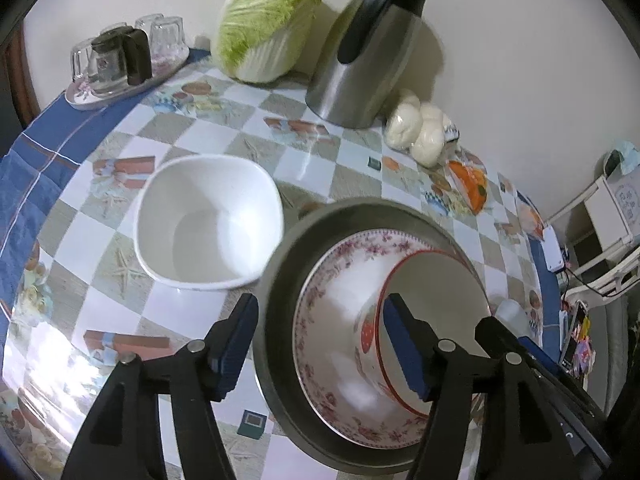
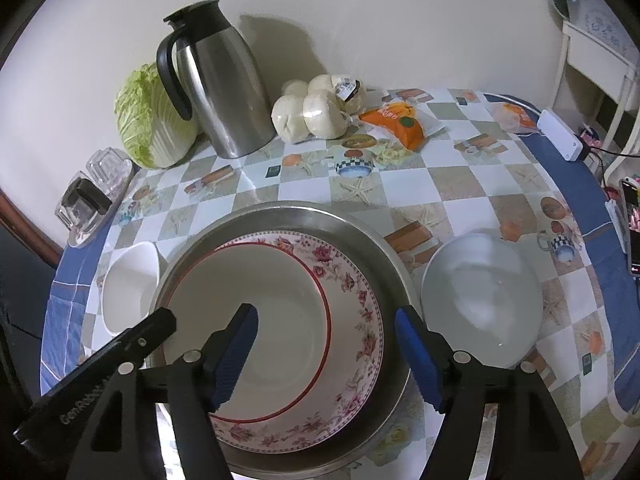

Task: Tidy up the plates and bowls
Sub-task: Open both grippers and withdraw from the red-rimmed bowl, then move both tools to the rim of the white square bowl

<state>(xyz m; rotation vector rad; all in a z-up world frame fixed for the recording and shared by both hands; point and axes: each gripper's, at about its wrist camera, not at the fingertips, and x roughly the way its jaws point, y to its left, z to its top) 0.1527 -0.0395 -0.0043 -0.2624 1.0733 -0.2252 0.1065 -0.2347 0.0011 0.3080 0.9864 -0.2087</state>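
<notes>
A steel bowl [image 1: 272, 320] [image 2: 360, 232] stands on the checked tablecloth. A floral bowl [image 1: 320, 300] [image 2: 360, 292] sits nested in it, and a red-rimmed white bowl [image 1: 440, 288] [image 2: 260, 300] sits in that one. My left gripper [image 1: 320, 344] is open across the stack's left walls, one pad outside the steel rim and one over the red-rimmed bowl. My right gripper [image 2: 326, 356] is open across the right walls, touching nothing. A white square bowl [image 1: 208, 220] [image 2: 128, 292] stands just left of the stack. A clear glass bowl [image 2: 480, 296] stands to its right.
Along the wall stand a steel jug [image 1: 360, 60], a cabbage [image 1: 264, 24], bagged buns [image 1: 416, 128], an orange packet [image 1: 468, 184] and a tray of glasses [image 1: 120, 60]. A white power strip [image 2: 560, 136] and a phone [image 2: 632, 220] lie at the table's right edge.
</notes>
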